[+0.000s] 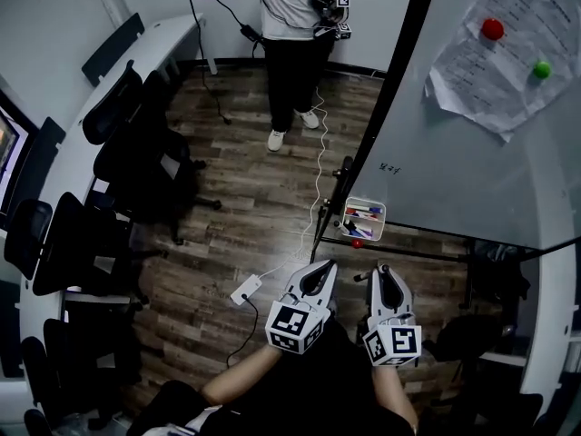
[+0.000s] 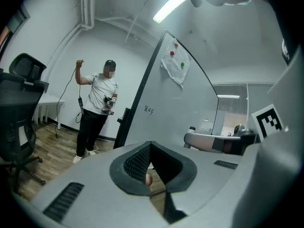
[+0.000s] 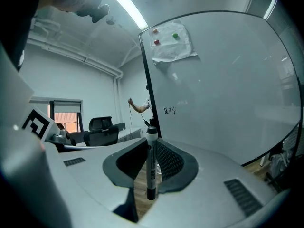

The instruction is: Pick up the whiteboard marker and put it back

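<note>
A black whiteboard marker [image 3: 151,167] stands upright between the pads of my right gripper [image 3: 151,137], which is shut on it. In the head view both grippers sit low in the picture, pointing at the board stand: the left gripper [image 1: 320,268] and the right gripper [image 1: 382,269]. A small white basket [image 1: 378,209] with several markers hangs at the whiteboard's lower edge, just ahead of them. The left gripper [image 2: 151,144] has its tips together and holds nothing. The whiteboard [image 3: 223,94] fills the right gripper view.
A paper sheet [image 1: 495,62] is pinned to the whiteboard [image 1: 454,153] by round magnets. A person [image 1: 290,25] stands farther back holding a cable. Black office chairs [image 1: 136,153] line a curved desk on the left. A white power strip [image 1: 245,291] lies on the wooden floor.
</note>
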`<state>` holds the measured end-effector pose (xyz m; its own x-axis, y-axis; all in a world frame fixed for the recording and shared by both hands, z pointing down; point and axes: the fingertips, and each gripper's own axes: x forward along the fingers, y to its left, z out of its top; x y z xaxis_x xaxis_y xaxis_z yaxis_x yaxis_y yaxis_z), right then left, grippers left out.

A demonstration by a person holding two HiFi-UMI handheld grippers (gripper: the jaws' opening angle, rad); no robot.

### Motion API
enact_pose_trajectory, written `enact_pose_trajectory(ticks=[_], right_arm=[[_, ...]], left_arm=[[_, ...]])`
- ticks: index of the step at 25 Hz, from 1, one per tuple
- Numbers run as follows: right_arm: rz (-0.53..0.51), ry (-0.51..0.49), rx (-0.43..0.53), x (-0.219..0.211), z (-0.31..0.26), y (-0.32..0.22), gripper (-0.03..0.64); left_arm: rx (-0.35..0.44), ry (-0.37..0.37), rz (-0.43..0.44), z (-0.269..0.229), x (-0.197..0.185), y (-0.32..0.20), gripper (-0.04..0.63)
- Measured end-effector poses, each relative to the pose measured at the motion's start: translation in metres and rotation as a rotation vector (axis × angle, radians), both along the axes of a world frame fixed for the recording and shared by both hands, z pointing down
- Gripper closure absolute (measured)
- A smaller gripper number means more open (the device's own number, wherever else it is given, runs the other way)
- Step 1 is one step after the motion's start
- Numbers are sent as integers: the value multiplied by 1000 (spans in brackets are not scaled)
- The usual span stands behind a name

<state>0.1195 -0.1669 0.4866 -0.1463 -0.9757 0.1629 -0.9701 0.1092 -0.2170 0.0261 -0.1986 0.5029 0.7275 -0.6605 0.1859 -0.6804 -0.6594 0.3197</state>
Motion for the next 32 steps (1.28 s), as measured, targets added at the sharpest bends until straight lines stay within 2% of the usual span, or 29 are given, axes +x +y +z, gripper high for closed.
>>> enact_pose_trajectory(ticks=[14,32], right_arm=[[16,-58,-31,49,30,-66,546],[13,-92,-87,66,70,-118,546]], left_arm=[[-49,-36,5,26,43,-45,588],[-108,-89,19,54,61,-69,588]])
